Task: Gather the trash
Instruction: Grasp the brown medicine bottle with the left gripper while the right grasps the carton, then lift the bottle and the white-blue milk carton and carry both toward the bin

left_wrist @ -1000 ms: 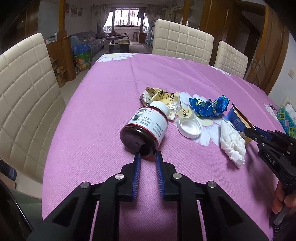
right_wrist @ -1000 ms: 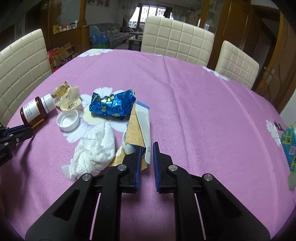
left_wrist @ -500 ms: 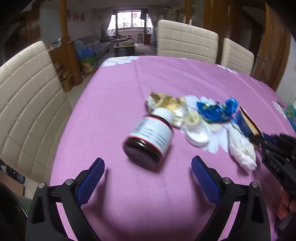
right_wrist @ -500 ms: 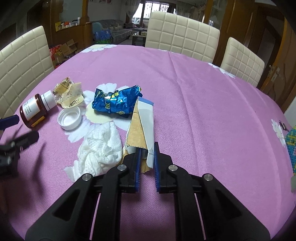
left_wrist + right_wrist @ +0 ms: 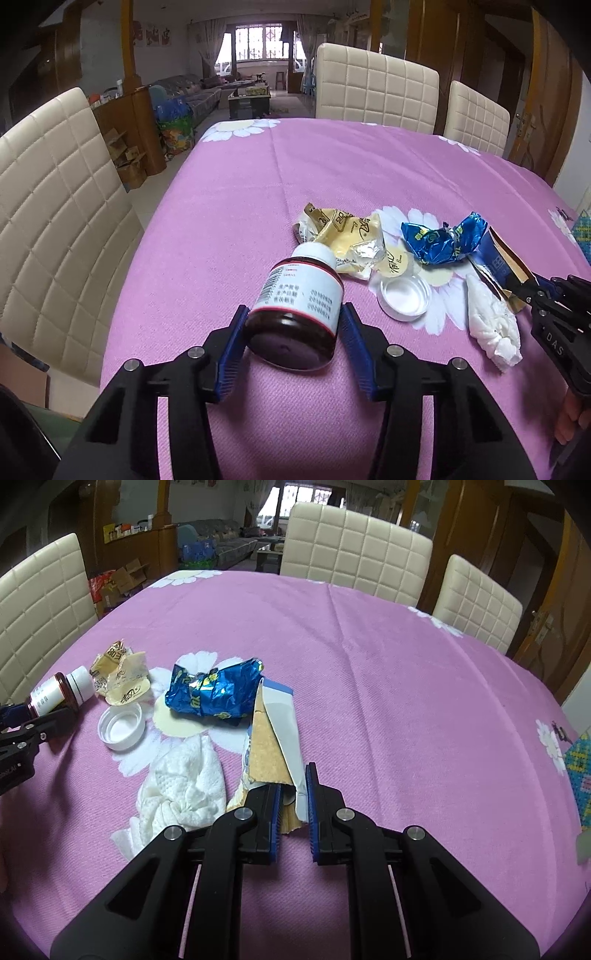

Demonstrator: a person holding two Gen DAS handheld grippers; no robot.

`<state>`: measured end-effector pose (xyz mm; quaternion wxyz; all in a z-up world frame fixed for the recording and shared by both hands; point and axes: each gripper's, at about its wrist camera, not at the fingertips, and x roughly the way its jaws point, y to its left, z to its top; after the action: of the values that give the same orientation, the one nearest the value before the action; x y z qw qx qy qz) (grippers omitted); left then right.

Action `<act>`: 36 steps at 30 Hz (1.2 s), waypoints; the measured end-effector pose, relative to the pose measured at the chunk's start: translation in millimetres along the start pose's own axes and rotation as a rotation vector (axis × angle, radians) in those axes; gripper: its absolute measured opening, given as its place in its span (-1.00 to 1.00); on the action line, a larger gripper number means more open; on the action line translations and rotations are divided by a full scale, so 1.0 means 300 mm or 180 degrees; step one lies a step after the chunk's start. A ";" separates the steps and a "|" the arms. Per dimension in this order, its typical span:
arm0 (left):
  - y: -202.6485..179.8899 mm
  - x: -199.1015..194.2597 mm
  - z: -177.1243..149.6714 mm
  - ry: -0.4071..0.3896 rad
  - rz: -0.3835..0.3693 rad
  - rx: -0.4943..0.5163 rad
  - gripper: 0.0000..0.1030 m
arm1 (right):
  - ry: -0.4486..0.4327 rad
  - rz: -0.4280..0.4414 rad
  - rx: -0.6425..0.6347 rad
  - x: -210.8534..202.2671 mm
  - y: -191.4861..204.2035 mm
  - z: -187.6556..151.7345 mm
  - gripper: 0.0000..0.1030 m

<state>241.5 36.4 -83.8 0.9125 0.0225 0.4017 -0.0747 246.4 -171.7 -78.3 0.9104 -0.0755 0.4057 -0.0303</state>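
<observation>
L gripper [image 5: 293, 334] closing round brown bottle [image 5: 295, 314] (label dates illegible, maybe 2016); R gripper [image 5: 291, 805] clamps torn carton [image 5: 275, 746].

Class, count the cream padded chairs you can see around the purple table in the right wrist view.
3. One chair stands at the table's left side, one at the far edge, and one at the far right. Others may be out of view.

Brown pill bottle [image 5: 295, 314] on its side, crumpled wrappers [image 5: 439, 240] beside it
</observation>
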 end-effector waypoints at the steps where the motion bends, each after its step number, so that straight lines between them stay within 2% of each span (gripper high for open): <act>1: 0.001 -0.007 -0.004 -0.0021 -0.0002 -0.0005 -0.06 | -0.0059 -0.0045 -0.0008 -0.012 0.001 0.000 -0.75; 8: -0.021 -0.064 -0.022 -0.0252 0.0166 0.0153 -0.09 | -0.0423 -0.0129 -0.0033 -0.090 -0.001 0.004 -0.75; 12: -0.020 -0.110 -0.020 -0.0430 0.0249 0.0178 -0.13 | -0.0585 -0.0019 -0.0014 -0.134 -0.012 0.009 -0.75; 23: -0.008 -0.231 -0.029 -0.0750 0.0207 0.0089 -0.13 | -0.1025 0.0467 -0.0004 -0.258 -0.019 0.007 -0.75; 28: -0.040 -0.338 -0.108 -0.0966 0.0381 0.0272 -0.13 | -0.1203 0.0824 -0.0125 -0.317 0.013 -0.011 -0.75; 34: 0.016 -0.406 -0.219 -0.0941 0.0581 0.0170 -0.13 | -0.1427 0.1224 -0.0493 -0.404 0.105 -0.060 -0.75; 36: 0.044 -0.419 -0.240 -0.0937 0.0575 0.0106 -0.13 | -0.1436 0.1211 -0.0571 -0.409 0.125 -0.065 -0.75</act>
<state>107.2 71.7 -40.3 0.9639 0.0625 0.2588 -0.0015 149.5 -122.8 -7.2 0.9565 -0.0831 0.2013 0.1941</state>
